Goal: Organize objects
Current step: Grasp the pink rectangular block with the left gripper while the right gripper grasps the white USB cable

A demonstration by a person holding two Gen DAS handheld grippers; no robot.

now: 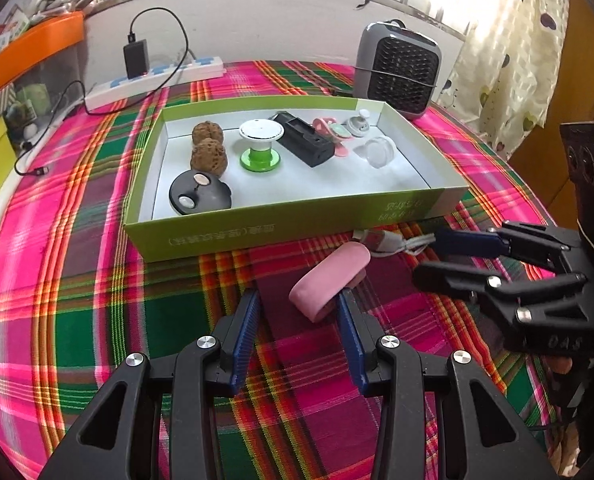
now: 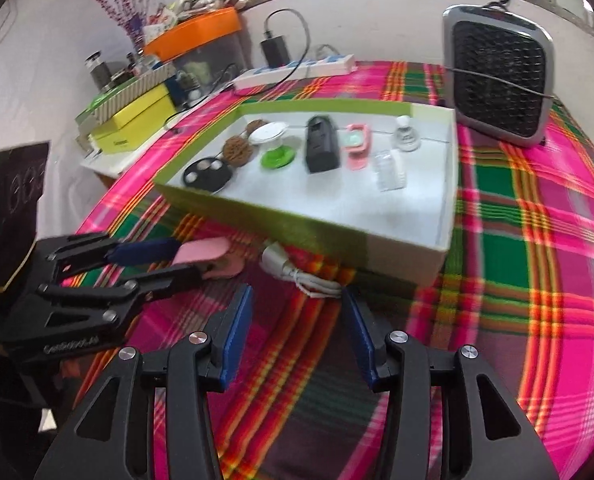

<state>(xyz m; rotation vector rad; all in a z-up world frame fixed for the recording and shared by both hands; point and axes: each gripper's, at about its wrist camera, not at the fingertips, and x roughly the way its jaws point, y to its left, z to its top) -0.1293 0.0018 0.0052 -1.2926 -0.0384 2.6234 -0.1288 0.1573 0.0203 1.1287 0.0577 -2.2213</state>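
A pink oblong case (image 1: 329,280) lies on the plaid tablecloth in front of the green box (image 1: 297,220). My left gripper (image 1: 297,296) is open around the case: the right pad (image 1: 349,320) is against it and the left pad stands apart. In the right wrist view the case (image 2: 213,256) sits between the left gripper's (image 2: 187,260) fingers. My right gripper (image 2: 297,291) is open with nothing between its pads. Just ahead of it a white cable with a plug (image 2: 297,272) lies against the box wall (image 2: 297,232). It also shows in the left wrist view as the right gripper (image 1: 427,255) and the cable (image 1: 385,240).
The box holds two walnuts (image 1: 209,148), a white and green spool (image 1: 261,144), a black block (image 1: 305,140), a black disc (image 1: 199,194) and small pink, white and clear items. A grey heater (image 1: 397,68) stands behind it. A power strip (image 1: 157,76) with a charger lies at the back left.
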